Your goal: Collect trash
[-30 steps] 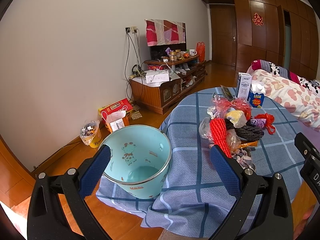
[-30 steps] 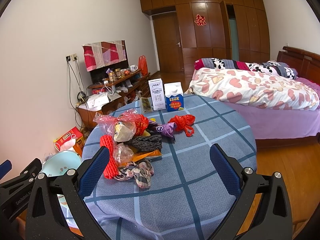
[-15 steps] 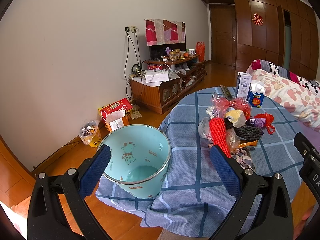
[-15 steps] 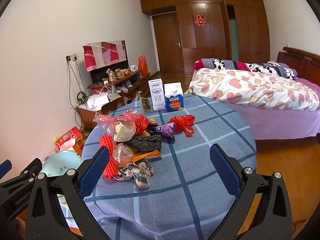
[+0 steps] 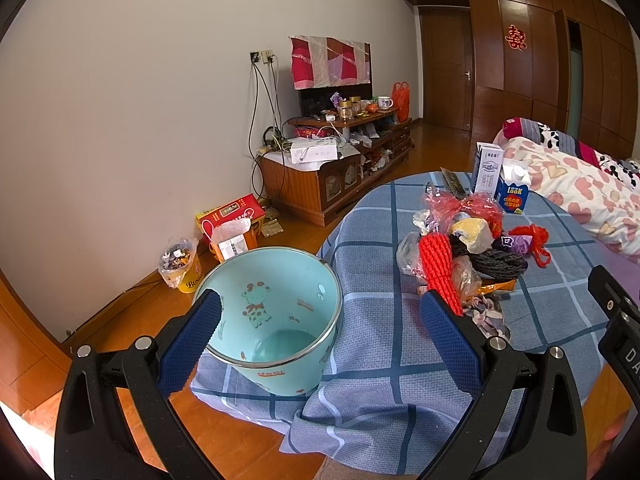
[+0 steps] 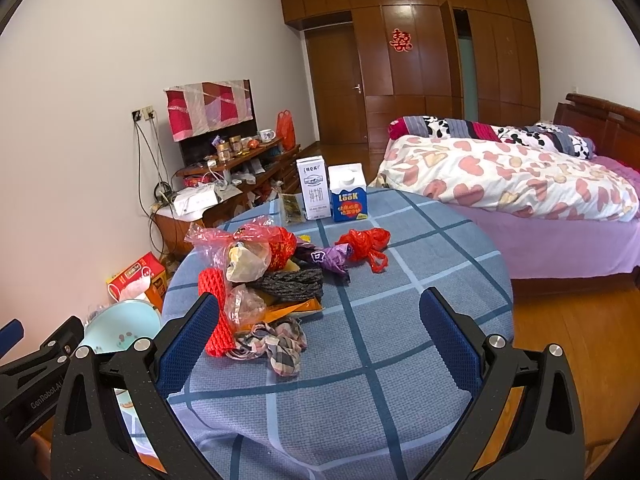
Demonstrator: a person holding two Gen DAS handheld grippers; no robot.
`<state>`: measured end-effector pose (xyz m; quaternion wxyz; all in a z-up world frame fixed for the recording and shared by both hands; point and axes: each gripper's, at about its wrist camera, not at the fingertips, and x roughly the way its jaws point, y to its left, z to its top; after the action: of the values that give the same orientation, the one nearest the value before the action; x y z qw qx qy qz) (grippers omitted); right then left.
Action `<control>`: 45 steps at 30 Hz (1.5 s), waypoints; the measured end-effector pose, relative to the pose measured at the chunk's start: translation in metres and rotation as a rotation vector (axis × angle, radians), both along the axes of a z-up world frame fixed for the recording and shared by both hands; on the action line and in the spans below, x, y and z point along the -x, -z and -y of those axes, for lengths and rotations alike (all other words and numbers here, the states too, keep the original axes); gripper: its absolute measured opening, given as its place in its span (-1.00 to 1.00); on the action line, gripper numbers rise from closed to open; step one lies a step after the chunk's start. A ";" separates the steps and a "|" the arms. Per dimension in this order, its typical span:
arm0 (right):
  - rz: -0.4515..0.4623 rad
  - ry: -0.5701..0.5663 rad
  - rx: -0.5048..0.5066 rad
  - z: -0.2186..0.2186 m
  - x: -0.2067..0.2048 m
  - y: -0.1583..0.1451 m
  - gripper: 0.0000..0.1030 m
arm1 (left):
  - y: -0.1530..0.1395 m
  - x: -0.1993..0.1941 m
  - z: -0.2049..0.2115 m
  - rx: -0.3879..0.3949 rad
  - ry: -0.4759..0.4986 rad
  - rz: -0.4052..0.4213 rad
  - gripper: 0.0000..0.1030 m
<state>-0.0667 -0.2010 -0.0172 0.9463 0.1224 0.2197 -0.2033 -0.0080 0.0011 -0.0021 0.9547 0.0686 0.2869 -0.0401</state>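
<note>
A pile of trash lies on the round table with the blue checked cloth: a red foam net sleeve, clear and red plastic bags, a dark knitted piece, a checked rag, a purple wrapper and a knotted red bag. The pile also shows in the left wrist view. A light blue empty bin with a giraffe print stands beside the table at its left edge. My left gripper is open and empty above the bin and table edge. My right gripper is open and empty just short of the pile.
Two cartons, white and blue, stand at the table's far edge. A bed lies to the right. A TV cabinet, a red box and a bagged yellow tub stand along the left wall.
</note>
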 end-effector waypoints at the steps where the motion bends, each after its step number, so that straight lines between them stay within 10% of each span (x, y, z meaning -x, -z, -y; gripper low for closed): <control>1: 0.001 0.000 0.000 0.000 0.000 0.000 0.91 | 0.000 0.000 0.000 0.000 0.000 0.000 0.89; 35: -0.150 0.014 -0.015 0.080 -0.048 0.070 0.67 | 0.083 -0.086 0.056 0.004 0.127 -0.196 0.85; 45: -0.154 -0.039 -0.038 0.085 -0.072 0.070 0.46 | 0.106 -0.136 0.096 0.063 0.174 -0.315 0.32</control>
<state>0.0054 -0.2863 -0.0874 0.9278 0.1198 0.2982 -0.1894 0.1281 -0.0954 -0.1078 0.8925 0.0558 0.4245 -0.1418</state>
